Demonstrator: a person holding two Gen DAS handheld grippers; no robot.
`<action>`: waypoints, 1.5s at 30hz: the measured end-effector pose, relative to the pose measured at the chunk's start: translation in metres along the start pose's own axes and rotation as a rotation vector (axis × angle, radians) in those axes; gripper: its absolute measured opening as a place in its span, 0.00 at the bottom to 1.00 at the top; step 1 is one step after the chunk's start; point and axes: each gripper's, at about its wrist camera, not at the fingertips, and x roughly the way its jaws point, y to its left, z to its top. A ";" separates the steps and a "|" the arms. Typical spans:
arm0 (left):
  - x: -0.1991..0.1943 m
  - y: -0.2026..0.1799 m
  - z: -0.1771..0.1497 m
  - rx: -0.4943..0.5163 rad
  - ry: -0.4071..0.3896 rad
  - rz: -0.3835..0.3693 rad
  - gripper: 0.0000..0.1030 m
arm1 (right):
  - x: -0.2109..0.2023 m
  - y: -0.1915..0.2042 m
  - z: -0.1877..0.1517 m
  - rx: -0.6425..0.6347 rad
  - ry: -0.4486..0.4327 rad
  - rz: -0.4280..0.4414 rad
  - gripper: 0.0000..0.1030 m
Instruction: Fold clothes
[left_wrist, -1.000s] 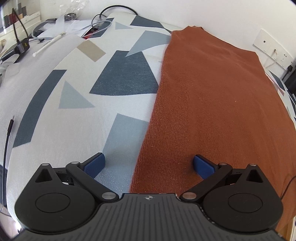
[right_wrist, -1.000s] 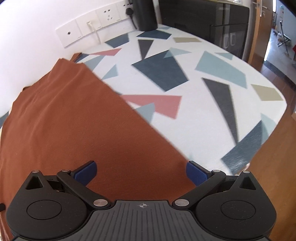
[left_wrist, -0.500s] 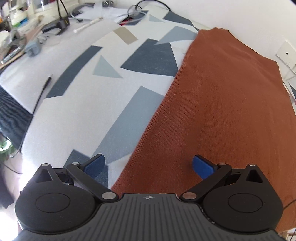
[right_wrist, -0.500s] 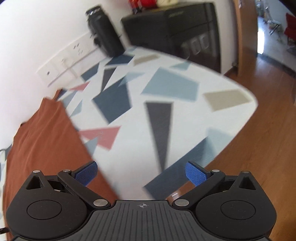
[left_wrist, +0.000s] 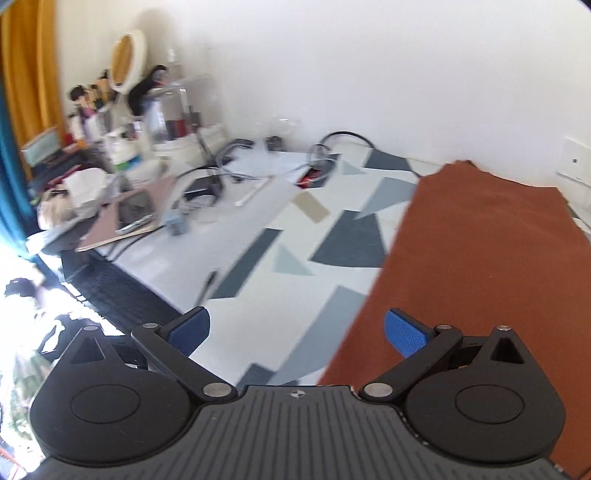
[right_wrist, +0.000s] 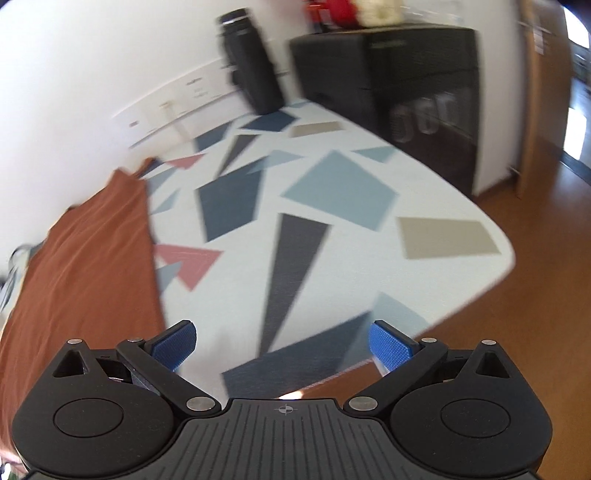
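A rust-brown garment (left_wrist: 480, 258) lies flat and folded into a long strip on a white cloth with grey, blue and pink shapes (left_wrist: 295, 229). In the left wrist view it fills the right side, and my left gripper (left_wrist: 297, 332) hangs open above its near left edge, holding nothing. In the right wrist view the garment (right_wrist: 85, 258) lies at the left. My right gripper (right_wrist: 282, 343) stands open over the patterned cloth (right_wrist: 295, 221) near the table's front edge, well right of the garment, with nothing between its blue pads.
Cables, a white stick, boxes, bottles and a round mirror (left_wrist: 127, 61) crowd the far left. A black cylinder (right_wrist: 251, 62) and a dark cabinet (right_wrist: 406, 85) stand at the far right. Wall sockets (right_wrist: 177, 99) line the back wall. Wooden floor (right_wrist: 535, 295) lies beyond the right edge.
Both grippers have pulled back and tilted up from the garment. The left view now takes in the cluttered far left; the right has swung right, off the garment. Both stayed open.
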 end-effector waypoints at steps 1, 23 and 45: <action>-0.003 0.005 -0.004 -0.012 0.006 0.007 1.00 | 0.002 0.006 0.001 -0.038 0.007 0.022 0.97; -0.021 0.035 -0.074 -0.177 0.148 -0.071 1.00 | 0.050 0.102 -0.026 -0.402 0.187 0.170 0.89; 0.038 0.005 -0.061 0.008 0.165 -0.354 1.00 | 0.067 0.184 -0.005 -0.422 0.321 0.219 0.09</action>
